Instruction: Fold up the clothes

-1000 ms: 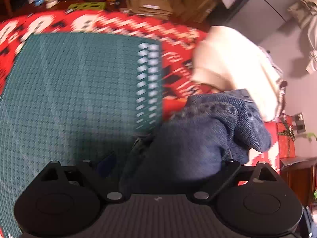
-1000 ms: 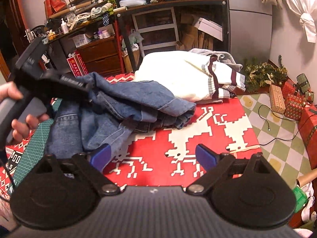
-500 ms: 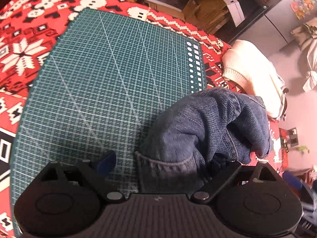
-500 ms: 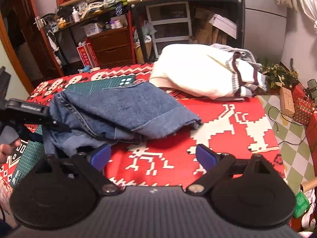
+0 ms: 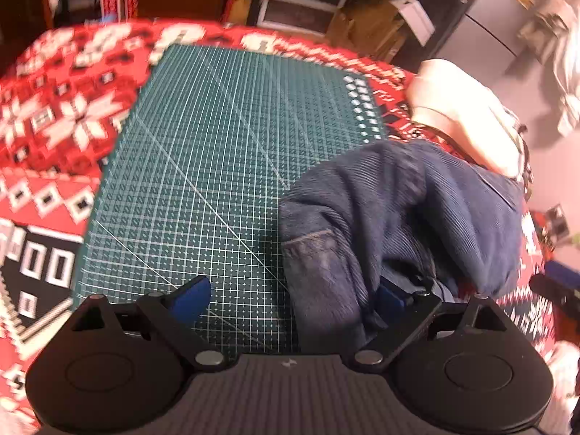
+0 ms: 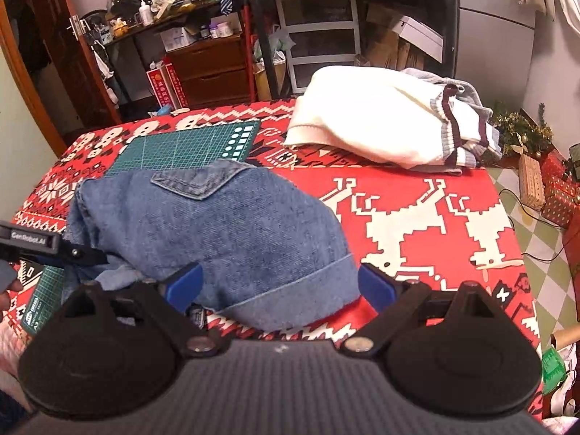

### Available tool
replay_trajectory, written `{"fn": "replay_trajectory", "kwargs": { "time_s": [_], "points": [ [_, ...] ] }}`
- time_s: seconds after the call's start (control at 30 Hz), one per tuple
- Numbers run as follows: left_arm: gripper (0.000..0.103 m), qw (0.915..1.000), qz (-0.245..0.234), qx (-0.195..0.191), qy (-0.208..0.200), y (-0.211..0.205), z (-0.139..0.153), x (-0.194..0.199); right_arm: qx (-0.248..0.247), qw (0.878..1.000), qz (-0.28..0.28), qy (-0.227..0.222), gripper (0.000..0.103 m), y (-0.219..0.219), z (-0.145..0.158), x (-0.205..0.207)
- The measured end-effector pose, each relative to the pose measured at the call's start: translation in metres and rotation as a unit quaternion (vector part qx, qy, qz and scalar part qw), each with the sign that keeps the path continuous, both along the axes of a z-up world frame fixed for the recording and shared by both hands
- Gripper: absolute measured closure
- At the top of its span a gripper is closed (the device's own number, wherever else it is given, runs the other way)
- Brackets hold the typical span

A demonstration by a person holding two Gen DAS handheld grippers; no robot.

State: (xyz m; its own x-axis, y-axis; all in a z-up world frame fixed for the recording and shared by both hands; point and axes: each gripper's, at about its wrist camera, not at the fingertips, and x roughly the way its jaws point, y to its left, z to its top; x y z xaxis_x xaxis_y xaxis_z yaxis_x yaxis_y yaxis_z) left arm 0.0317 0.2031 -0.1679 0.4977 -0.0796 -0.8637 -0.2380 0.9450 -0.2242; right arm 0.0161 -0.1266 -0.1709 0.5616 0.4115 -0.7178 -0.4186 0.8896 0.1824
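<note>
We have the crumpled blue denim garment heaped on the red-and-white patterned surface, its far edge lapping onto the green gridded cutting mat. Beyond it, well apart, lies a cream knitted sweater with striped trim.

Our left tongs stand spread, blue pads wide; a fold of the denim runs down between them, close against the right-hand pad, but nothing is pinched. Our right tongs are spread too, with the hemmed edge of the garment lying in the gap between the pads (we cannot tell whether either pad touches the cloth).

What the next move turns on, as we judge it: the heap lies straight ahead of the right tongs and off to the right of the left tongs, with its long axis running roughly from the left tongs across toward the right ones. Each holds a near end, so neither is clearly the closer.

Against half a second ago, the denim has dropped lower and spread flatter on the surface, a pocket flap now showing on top, and the right tongs have come in from the bare cloth to straddle the hem.
</note>
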Motion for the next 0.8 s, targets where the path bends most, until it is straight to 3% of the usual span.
{"fn": "replay_trajectory", "kwargs": {
  "time_s": [0.2,0.37,0.5,0.8],
  "points": [
    [0.009,0.9968,-0.058,0.047,-0.028,-0.031,0.034,-0.017,0.013,1.0,-0.009,-0.004,0.008,-0.017,0.009,-0.005],
    [0.009,0.9892,-0.096,0.109,-0.017,-0.068,0.047,-0.004,0.009,1.0,-0.019,-0.023,0.006,-0.029,0.016,-0.011],
    [0.009,0.9867,-0.123,0.103,-0.026,-0.093,0.054,0.013,0.02,0.999,-0.029,-0.029,0.005,-0.041,0.019,-0.017],
    [0.008,0.9724,-0.193,0.121,-0.05,-0.164,0.049,0.072,0.013,0.997,-0.068,-0.032,0.004,-0.07,0.015,-0.021]
  ]
}}
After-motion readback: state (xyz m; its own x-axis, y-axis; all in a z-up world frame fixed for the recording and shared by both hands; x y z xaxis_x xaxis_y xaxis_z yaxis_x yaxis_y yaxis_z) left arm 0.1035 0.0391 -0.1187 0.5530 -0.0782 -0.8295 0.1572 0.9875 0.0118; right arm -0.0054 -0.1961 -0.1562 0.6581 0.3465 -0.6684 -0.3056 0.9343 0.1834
